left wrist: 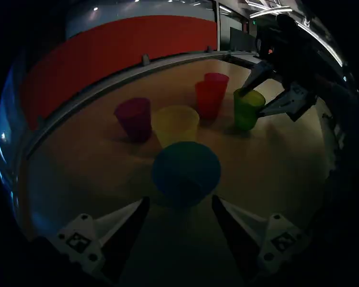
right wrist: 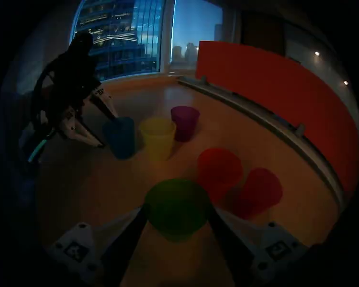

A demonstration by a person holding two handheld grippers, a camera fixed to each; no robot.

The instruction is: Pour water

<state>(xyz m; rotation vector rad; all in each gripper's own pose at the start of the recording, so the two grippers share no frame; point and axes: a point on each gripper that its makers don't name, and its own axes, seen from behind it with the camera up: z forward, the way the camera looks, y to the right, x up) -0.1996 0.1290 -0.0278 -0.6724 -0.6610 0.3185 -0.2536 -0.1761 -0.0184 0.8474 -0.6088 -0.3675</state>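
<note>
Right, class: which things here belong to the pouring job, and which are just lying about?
Job: blue cup, flanked by left gripper; green cup, flanked by right gripper.
Lying about: yellow cup, purple cup, red cups.

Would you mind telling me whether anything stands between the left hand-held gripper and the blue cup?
Nothing visible does. The blue cup sits right between the fingers of the left hand-held gripper. The yellow cup stands beyond it, not in the way.
</note>
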